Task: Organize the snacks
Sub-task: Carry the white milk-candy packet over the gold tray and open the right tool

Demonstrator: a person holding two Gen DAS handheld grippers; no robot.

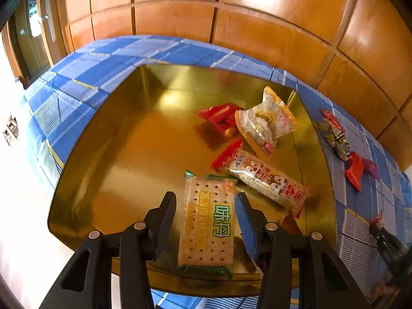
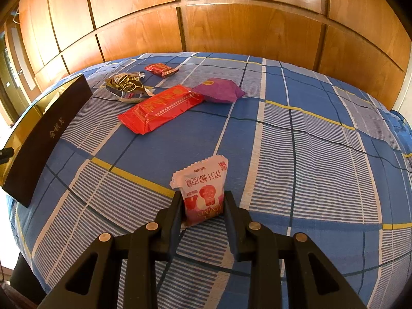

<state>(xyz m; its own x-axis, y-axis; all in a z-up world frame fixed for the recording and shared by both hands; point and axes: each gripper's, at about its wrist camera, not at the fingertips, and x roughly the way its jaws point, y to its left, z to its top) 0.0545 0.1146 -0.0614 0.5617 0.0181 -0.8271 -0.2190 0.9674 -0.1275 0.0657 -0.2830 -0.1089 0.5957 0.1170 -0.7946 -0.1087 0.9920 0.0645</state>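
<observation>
In the left wrist view, the left gripper (image 1: 206,206) is spread apart over the gold box (image 1: 77,200). The cracker pack (image 1: 207,221) lies loose between its fingers, likely just dropped in.

In the right wrist view, the right gripper (image 2: 204,206) is clamped on the pink candy bag (image 2: 202,195). The box (image 2: 49,134) is seen far to its left, so the bag should be carried there.
</observation>
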